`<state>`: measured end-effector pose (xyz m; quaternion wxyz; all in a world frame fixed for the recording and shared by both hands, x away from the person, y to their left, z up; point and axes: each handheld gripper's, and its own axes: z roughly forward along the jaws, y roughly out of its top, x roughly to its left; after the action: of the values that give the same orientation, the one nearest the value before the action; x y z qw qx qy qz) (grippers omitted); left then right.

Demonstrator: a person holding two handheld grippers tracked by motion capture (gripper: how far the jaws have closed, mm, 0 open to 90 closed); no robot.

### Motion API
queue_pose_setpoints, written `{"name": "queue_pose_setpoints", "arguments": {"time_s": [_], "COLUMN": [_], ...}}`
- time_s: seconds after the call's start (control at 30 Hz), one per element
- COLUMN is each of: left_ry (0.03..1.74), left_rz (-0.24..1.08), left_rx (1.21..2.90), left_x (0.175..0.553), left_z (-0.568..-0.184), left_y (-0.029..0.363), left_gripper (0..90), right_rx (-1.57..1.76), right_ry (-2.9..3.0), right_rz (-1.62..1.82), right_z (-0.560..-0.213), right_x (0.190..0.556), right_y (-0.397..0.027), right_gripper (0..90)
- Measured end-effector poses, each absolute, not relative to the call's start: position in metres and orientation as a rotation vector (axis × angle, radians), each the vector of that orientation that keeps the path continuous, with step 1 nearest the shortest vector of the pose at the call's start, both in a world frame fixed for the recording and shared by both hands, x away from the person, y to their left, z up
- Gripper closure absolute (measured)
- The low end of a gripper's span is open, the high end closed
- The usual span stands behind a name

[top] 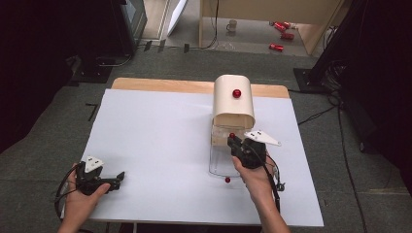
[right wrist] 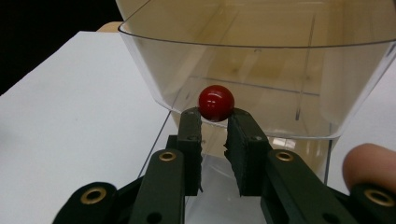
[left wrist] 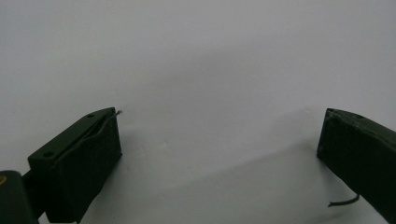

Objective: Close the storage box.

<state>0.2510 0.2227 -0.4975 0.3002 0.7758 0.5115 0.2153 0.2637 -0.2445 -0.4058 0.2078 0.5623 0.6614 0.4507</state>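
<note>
- the small glossy red knob on the curved clear plastic roll-top lid is pinched at the tips of the right gripper, its jaws pressed against the knob's underside; in the high view the knob sits just ahead of that gripper.
- the clear lid stands partly drawn towards the person, its lower edge near the table, so the work looks to be mid-way: the knob is gripped, but whether the lid is being opened or closed i cannot tell.
- behind it, the rounded pale wooden box top carries a second red knob.
- a third small red ball lies on the white table just in front of the lid, beside the right hand.
- the left gripper rests well apart at the near left of the table, spread wide over bare white surface with nothing between its jaws.
</note>
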Motion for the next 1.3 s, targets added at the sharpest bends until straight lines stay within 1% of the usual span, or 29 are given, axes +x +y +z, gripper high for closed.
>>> {"name": "queue_pose_setpoints", "arguments": {"time_s": [0.4, 0.47, 0.57, 0.73, 0.83, 0.9, 0.93, 1.3], "left_ry": [1.359, 1.358, 1.358, 1.359, 1.359, 1.358, 1.359, 1.358], "left_rz": [0.571, 0.571, 0.571, 0.568, 0.568, 0.568, 0.568, 0.569], "left_rx": [2.056, 2.058, 2.059, 2.058, 2.059, 2.059, 2.059, 2.058], "left_x": [0.251, 0.251, 0.251, 0.251, 0.251, 0.251, 0.251, 0.251], "left_z": [-0.498, -0.498, -0.498, -0.498, -0.498, -0.498, -0.498, -0.498], "left_y": [0.223, 0.223, 0.223, 0.223, 0.223, 0.223, 0.223, 0.223], "left_gripper": [0.0, 0.0, 0.0, 0.0, 0.0, 0.0, 0.0, 0.0], "right_rx": [1.566, 1.564, 1.573, 1.572, 1.577, 1.583, 1.584, 1.61], "right_ry": [1.845, 1.843, 1.853, 1.889, 1.896, 1.919, 1.926, 1.893], "right_rz": [1.251, 1.261, 1.289, 1.253, 1.215, 1.182, 1.173, 1.143], "right_z": [-0.404, -0.404, -0.405, -0.412, -0.416, -0.419, -0.42, -0.43], "right_x": [0.271, 0.27, 0.267, 0.258, 0.251, 0.246, 0.244, 0.213], "right_y": [-0.247, -0.247, -0.248, -0.248, -0.249, -0.249, -0.25, -0.259], "right_gripper": [74.8, 68.1, 53.4, 31.8, 12.9, 3.7, 0.9, 0.0]}}
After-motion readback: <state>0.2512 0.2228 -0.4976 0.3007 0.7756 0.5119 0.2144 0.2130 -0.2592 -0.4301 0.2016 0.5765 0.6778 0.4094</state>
